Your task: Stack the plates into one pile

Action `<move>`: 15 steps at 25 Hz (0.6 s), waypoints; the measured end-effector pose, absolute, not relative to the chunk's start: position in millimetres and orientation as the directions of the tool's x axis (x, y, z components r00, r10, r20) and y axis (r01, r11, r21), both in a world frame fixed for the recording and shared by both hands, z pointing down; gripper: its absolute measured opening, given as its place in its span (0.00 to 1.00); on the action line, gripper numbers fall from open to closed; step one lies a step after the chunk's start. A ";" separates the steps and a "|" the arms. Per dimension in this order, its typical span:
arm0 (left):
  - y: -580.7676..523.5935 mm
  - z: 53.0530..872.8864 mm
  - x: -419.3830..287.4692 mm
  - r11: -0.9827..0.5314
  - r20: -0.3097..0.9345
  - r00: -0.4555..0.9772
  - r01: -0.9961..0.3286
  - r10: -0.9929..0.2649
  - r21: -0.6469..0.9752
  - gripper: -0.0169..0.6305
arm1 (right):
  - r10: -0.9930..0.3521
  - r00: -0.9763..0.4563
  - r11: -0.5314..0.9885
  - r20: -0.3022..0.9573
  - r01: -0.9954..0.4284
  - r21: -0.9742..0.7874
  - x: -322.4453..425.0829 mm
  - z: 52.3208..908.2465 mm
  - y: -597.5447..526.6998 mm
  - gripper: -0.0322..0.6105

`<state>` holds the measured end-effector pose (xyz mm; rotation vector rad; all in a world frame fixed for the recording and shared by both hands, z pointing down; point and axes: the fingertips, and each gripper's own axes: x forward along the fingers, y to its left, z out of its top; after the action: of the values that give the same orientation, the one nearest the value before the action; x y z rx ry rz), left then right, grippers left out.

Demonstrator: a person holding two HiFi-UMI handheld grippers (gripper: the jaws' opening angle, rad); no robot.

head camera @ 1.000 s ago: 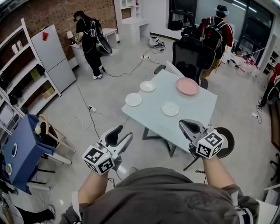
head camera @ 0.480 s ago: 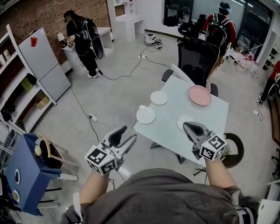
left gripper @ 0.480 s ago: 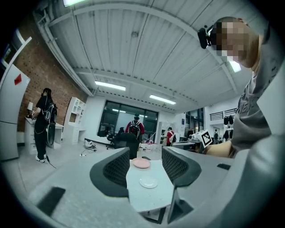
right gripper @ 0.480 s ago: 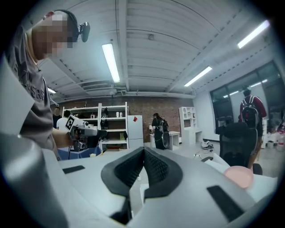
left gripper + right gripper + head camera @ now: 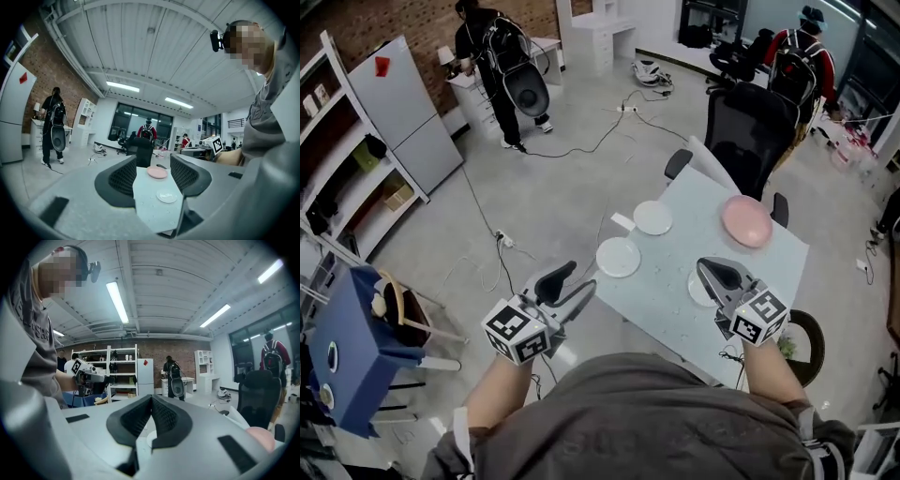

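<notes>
Right gripper (image 5: 709,269) is clearly the closer one to a plate. Its fingers are pinched together at the tips with nothing held, and the nearest white plate (image 5: 693,289) lies flat right under them, poking out just to their left, mostly hidden by the gripper itself. My guess is it has to open up before it can take that rim

Left gripper (image 5: 572,281) has its jaws apart and empty, but it's hanging off the table (image 5: 661,281) edge with floor under it. The second white plate (image 5: 618,256) is ahead of its fingers and a bit to their right, near but not touching. The third white plate (image 5: 653,217) is further along the same line, past the second. The pink plate (image 5: 746,221) is well ahead of the right fingers, at the far side

All four sit apart, nothing stacked yet. They're round and flat, so there's no long axis to line up with, just whichever rim faces the fingers. I'd say right goes first on the one beneath it
</notes>
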<state>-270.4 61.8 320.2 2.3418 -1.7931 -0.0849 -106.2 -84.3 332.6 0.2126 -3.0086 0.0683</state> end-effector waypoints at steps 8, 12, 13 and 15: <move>2.9 343.7 -263.5 -0.104 0.100 0.129 -0.970 -0.987 0.222 0.34 | 0.023 -0.991 1.000 0.129 0.023 -0.002 -125.3 346.7 -157.9 0.04; -15.7 363.6 -274.2 -0.086 0.141 0.125 -0.963 -0.982 0.254 0.34 | 0.038 -0.991 0.998 0.125 0.031 -0.055 -136.8 359.0 -172.5 0.04; -19.0 367.5 -280.7 -0.090 0.145 0.131 -0.961 -0.981 0.261 0.34 | 0.033 -0.992 0.998 0.124 0.025 -0.059 -140.3 361.7 -173.9 0.04; -26.5 375.8 -295.7 -0.105 0.144 0.151 -0.953 -0.978 0.283 0.34 | 0.011 -0.992 0.999 0.128 0.005 -0.052 -148.4 367.1 -177.3 0.04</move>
<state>-295.7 -26.5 375.8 2.1258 -1.8621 -0.1128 -148.4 -177.3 367.1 -0.0119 -3.0120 0.0779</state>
